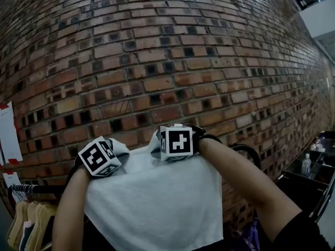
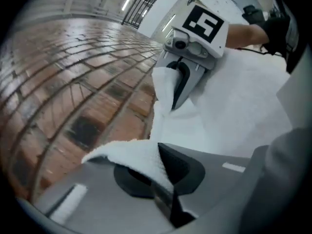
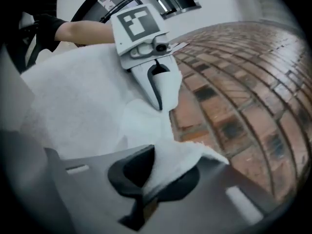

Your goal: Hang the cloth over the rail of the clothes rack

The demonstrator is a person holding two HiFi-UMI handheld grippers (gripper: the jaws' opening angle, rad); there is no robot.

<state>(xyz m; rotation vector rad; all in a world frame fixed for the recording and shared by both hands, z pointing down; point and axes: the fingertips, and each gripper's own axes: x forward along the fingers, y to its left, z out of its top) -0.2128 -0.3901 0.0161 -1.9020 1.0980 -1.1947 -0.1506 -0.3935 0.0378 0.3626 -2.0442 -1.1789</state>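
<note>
A white cloth (image 1: 152,203) hangs spread out in front of me, held up by its two top corners before a brick wall. My left gripper (image 1: 119,149) is shut on the left corner, and the terry edge (image 2: 139,160) folds over its closed jaws. My right gripper (image 1: 156,140) is shut on the right corner (image 3: 175,165), a short way from the left one. Each gripper view shows the other gripper pinching the cloth: the right gripper (image 2: 174,101) and the left gripper (image 3: 158,101). The dark rail (image 1: 34,189) of the clothes rack lies low at the left, below and left of the cloth.
The brick wall (image 1: 167,61) stands close ahead. Pale garments on hangers (image 1: 26,224) hang from the rail. White paper with red tape (image 1: 8,132) is stuck on the wall at the left. A dark shelf with a bottle (image 1: 306,165) stands at the right.
</note>
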